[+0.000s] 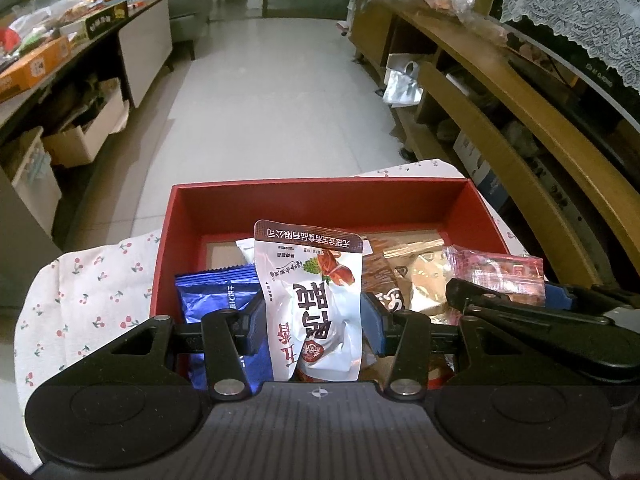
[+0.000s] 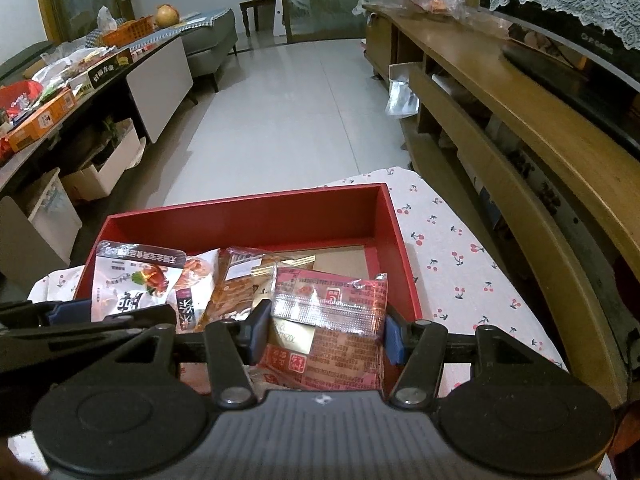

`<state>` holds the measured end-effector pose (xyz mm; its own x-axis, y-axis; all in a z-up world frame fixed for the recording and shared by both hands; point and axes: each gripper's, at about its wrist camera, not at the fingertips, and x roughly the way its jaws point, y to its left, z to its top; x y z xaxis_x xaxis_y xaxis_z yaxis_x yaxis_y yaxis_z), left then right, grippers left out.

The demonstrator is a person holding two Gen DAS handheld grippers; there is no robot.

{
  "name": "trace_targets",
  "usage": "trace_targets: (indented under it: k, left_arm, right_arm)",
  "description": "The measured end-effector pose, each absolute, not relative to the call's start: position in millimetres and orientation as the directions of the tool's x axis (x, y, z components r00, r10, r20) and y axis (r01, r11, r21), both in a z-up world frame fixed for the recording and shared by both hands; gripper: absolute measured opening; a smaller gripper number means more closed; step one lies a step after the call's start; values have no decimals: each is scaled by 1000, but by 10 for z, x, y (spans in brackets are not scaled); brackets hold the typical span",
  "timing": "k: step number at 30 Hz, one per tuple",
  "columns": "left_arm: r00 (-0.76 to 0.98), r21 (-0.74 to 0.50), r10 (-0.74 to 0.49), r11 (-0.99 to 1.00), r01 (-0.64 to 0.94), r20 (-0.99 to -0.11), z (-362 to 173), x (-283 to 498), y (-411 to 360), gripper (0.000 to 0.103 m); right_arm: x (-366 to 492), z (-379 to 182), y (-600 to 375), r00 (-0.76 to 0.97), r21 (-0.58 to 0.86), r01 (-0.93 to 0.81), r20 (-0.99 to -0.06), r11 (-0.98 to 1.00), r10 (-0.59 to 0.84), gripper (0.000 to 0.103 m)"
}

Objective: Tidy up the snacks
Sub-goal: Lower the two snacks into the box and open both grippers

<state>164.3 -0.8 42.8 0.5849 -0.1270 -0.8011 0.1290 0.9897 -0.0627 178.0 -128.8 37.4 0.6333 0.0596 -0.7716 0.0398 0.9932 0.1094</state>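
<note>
A red box (image 1: 320,200) (image 2: 248,216) stands on a cherry-print cloth (image 1: 88,288) (image 2: 452,248). My left gripper (image 1: 316,322) is shut on a white snack pouch (image 1: 312,300) with a brown top band, held upright over the box's near side. My right gripper (image 2: 326,330) is shut on a red, partly clear snack packet (image 2: 332,320), also over the near side. A blue packet (image 1: 216,292) and brown and gold packets (image 1: 416,276) (image 2: 236,284) lie in the box. Each gripper shows in the other's view: the right (image 1: 500,300) and the left (image 2: 72,312), with the white pouch (image 2: 128,280).
A long wooden shelf unit (image 1: 500,92) (image 2: 500,92) runs along the right. On the left a low table (image 1: 48,52) (image 2: 60,80) is piled with boxes and bags. Pale tiled floor (image 1: 272,92) lies beyond the box; its far half holds only a cardboard liner (image 2: 344,256).
</note>
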Motion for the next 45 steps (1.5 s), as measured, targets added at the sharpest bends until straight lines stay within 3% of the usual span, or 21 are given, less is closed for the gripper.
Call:
trace_targets:
  k: [25,45]
  left_arm:
    - [551,-41,-93,993,107,-829,243,1715,7,60]
    - [583,-17,-59,997,77,-811,360,1607,66,81]
  right_arm:
    - [1832,207,-1213,616,65,29,-787,997,33,76]
    - [1784,289,-1247,626,60,34,-779,998,26,81]
